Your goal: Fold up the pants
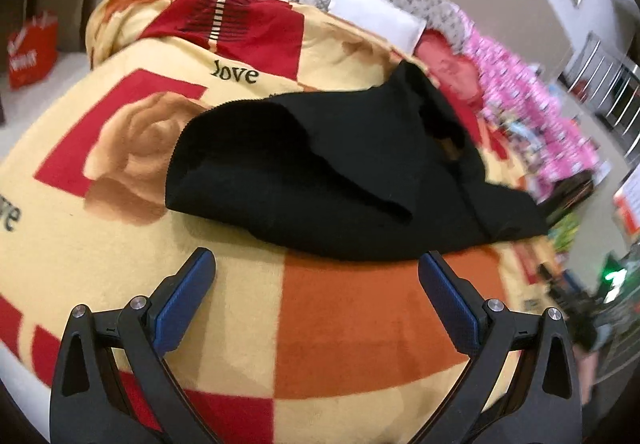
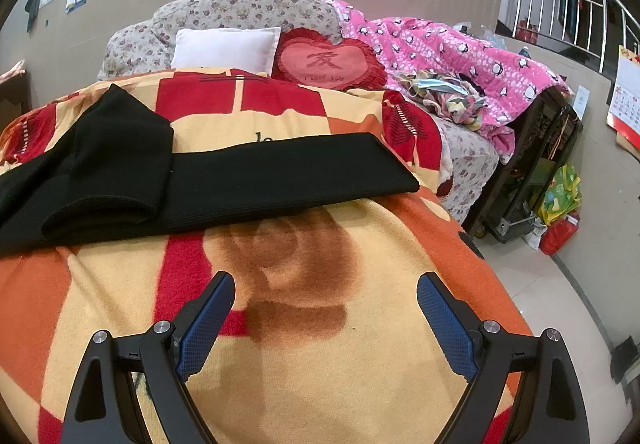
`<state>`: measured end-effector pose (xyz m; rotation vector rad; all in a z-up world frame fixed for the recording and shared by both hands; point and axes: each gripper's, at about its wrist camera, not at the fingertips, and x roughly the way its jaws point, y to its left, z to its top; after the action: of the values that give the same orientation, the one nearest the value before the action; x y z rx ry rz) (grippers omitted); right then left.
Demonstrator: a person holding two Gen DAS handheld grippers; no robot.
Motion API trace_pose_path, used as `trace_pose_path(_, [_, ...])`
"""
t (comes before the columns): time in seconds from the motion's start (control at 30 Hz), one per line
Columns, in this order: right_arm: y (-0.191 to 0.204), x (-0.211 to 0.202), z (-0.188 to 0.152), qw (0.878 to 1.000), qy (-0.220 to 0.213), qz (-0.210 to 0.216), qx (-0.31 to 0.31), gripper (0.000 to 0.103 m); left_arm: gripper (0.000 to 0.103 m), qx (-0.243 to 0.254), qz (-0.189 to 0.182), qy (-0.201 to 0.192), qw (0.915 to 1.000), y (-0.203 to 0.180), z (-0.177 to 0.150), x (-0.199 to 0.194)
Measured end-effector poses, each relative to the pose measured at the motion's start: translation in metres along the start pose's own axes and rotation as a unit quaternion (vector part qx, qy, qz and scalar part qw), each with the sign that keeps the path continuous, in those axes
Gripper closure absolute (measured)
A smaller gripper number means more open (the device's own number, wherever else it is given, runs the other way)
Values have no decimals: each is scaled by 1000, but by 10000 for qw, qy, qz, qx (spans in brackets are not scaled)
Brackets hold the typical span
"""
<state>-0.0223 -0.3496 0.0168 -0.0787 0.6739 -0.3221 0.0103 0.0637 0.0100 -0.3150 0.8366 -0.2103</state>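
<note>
Black knit pants, partly folded, on blanket

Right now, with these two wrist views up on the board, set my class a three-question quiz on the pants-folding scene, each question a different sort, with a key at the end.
1. True or false: the left gripper is clamped on the black pants.
2. Multiple choice: what do the pants lie on? A) a bare tiled floor B) a rose-patterned blanket C) the pink penguin quilt
3. Fill the blank: in the right wrist view, the cushion beside the white pillow is shaped like a ____.

Key
1. False; both the left and right gripper stand open and hold nothing.
2. B
3. heart; it is the red cushion.
</note>
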Motion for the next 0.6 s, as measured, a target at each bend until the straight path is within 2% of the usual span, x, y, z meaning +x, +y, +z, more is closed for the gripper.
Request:
trace_pose_path(0.23, [1, 0, 0, 10000, -1, 11, -5, 12, 1, 556, 931, -301, 9936, -27, -9, -9])
trace_pose_path(0.37, [2, 1, 0, 10000, 0, 19, -4, 12, 1, 749, 1032, -325, 9913, -34, -11, -8])
trace_pose_path(0.6, [2, 1, 0, 10000, -3, 27, 1, 12, 1, 783, 1049, -175, 9912, -36, -11, -3])
